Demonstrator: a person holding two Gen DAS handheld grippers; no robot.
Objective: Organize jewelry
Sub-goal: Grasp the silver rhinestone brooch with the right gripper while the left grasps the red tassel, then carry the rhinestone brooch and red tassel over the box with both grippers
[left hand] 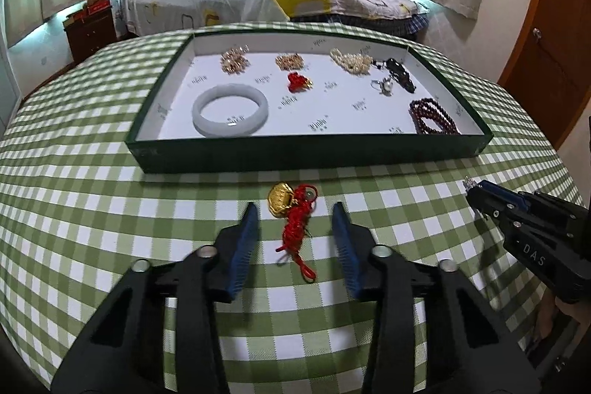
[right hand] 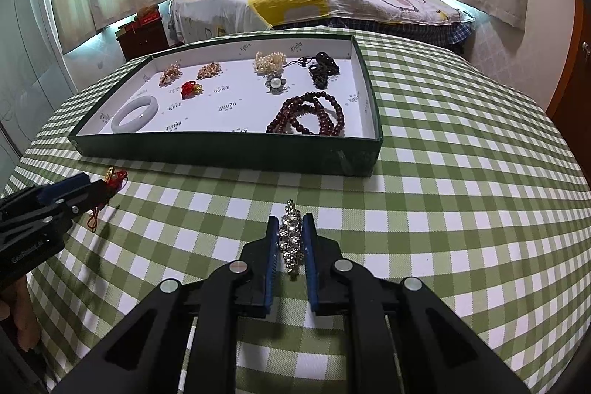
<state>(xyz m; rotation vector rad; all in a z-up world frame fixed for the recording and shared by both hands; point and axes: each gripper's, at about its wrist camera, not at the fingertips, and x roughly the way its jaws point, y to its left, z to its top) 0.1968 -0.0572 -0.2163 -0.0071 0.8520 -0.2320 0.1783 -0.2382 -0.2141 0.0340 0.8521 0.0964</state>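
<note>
Checked tablecloth (left hand: 110, 209): left gripper (left hand: 295, 228) spread around red charm (left hand: 295, 224), close gently; right gripper (right hand: 291, 239) pinches rhinestone piece (right hand: 291, 239).

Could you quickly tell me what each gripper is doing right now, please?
Left gripper: open, straddling the red-and-gold charm on the tablecloth.
Right gripper: shut on the rhinestone piece.

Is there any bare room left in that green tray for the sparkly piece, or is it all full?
Yes. The tray has bare floor in its front middle, between the white bangle and the dark red beads. The back row is crowded: gold clusters, pearls, black beads. The right gripper holds the rhinestone piece over open tablecloth.
</note>
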